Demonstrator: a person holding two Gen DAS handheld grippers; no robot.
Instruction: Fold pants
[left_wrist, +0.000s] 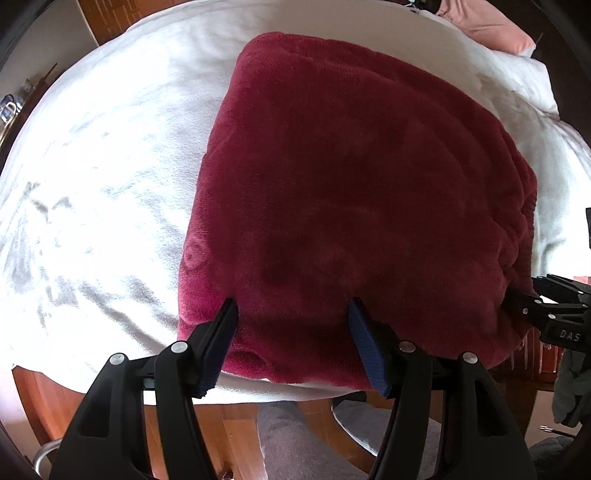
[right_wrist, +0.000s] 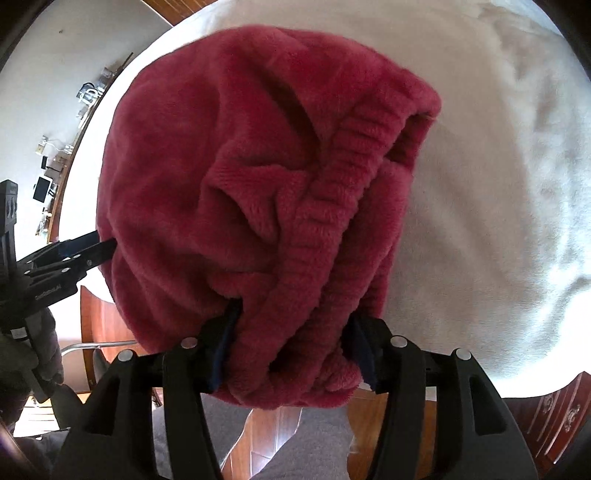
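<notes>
The pants (left_wrist: 351, 177) are dark red fleece, folded into a thick block on a white blanket (left_wrist: 103, 177). My left gripper (left_wrist: 293, 306) is open, its fingertips resting against the near edge of the fold. My right gripper (right_wrist: 293, 317) has its jaws wide apart around the bunched ribbed waistband (right_wrist: 332, 206) at the pants' (right_wrist: 177, 162) near right corner; the fabric fills the gap between the pads. The right gripper also shows at the right edge of the left wrist view (left_wrist: 546, 306), and the left one at the left edge of the right wrist view (right_wrist: 81, 251).
The white blanket (right_wrist: 498, 184) covers a bed with a wooden frame (left_wrist: 40, 398). A pink pillow (left_wrist: 495, 29) lies at the far right. Wood floor and the person's grey trouser legs (left_wrist: 295, 443) are below. A desk with small items (right_wrist: 48, 184) stands to the left.
</notes>
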